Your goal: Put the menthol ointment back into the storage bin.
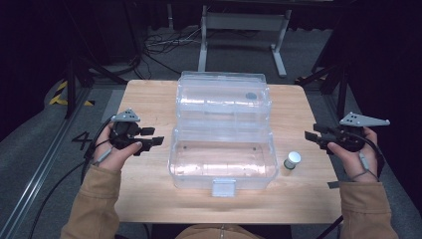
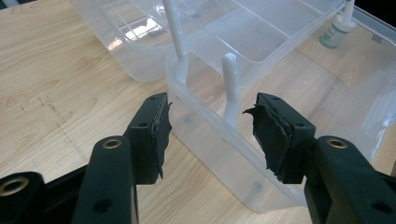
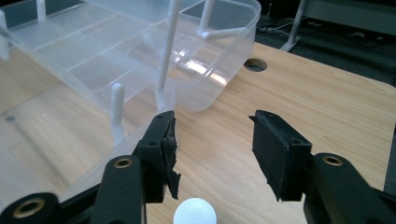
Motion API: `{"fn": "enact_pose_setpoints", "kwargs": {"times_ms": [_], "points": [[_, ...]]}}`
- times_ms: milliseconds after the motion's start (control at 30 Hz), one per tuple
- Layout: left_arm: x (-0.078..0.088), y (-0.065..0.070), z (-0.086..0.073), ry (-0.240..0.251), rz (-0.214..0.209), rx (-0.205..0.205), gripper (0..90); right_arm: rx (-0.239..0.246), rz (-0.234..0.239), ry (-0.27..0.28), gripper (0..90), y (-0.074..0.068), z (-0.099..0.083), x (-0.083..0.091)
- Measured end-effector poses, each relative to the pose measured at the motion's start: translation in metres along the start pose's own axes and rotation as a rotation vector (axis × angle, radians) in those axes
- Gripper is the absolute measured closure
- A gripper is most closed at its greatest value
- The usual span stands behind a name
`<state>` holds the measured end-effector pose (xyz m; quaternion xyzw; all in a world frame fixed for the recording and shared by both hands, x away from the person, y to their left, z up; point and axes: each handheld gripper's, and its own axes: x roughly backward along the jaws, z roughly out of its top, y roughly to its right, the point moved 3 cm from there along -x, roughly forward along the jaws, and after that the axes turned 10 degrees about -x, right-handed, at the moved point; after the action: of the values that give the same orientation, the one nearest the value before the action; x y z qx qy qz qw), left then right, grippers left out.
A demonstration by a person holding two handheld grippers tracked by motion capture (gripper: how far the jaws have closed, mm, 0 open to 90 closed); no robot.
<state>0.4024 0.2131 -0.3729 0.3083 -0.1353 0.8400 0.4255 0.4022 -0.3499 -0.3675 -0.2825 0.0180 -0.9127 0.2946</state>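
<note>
A: High view. Clear plastic storage box (image 1: 222, 158) sits open mid-counter, its hinged lid (image 1: 224, 97) laid flat behind it, white latch tab at the near edge. Small white-capped bottle (image 1: 292, 160) stands upright on the light wood counter (image 1: 149, 99), just beside the box's right end wall.

B: Claws?

A: Left claw (image 1: 155, 137) hangs off the box's left end, tips aimed at it, apart from it. Right claw (image 1: 312, 137) is off the right side, tips pointing inward. Bottle lies inward of the right claw and nearer the person. Right hand is clearly the nearer one; the box stands between the bottle and the left.

B: Left gripper view?

A: Left claw (image 2: 210, 128) stands wide apart, nothing between the pads. Box corner (image 2: 224, 154) sits straight ahead below the tips. Bottle (image 2: 334, 32) shows far off through the clear walls, across the whole box.

B: Right gripper view?

A: Right claw (image 3: 212, 149) also wide apart, empty. White cap (image 3: 195, 212) is at the bottom edge, under and just behind the tips, closer to the left-hand pad. Box wall (image 3: 116, 154) sits on that same side.

B: So?

A: My read: right claw must pull back and drop onto the cap. Bottle's long axis is vertical, so a top-down or side pinch works. Watch the box wall.
</note>
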Motion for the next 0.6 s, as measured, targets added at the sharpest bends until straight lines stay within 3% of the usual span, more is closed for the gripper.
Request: {"fn": "enact_pose_setpoints", "kwargs": {"times_ms": [300, 600], "points": [[0.000, 0.000, -0.005, -0.014, -0.003, 0.007, 46.6, 0.087, 0.027, -0.124, 52.8, -0.003, -0.003, -0.004], [0.004, 0.001, -0.009, -0.022, 0.006, 0.014, 46.6, 0.141, 0.053, -0.229, 52.7, -0.004, -0.009, -0.014]]}}
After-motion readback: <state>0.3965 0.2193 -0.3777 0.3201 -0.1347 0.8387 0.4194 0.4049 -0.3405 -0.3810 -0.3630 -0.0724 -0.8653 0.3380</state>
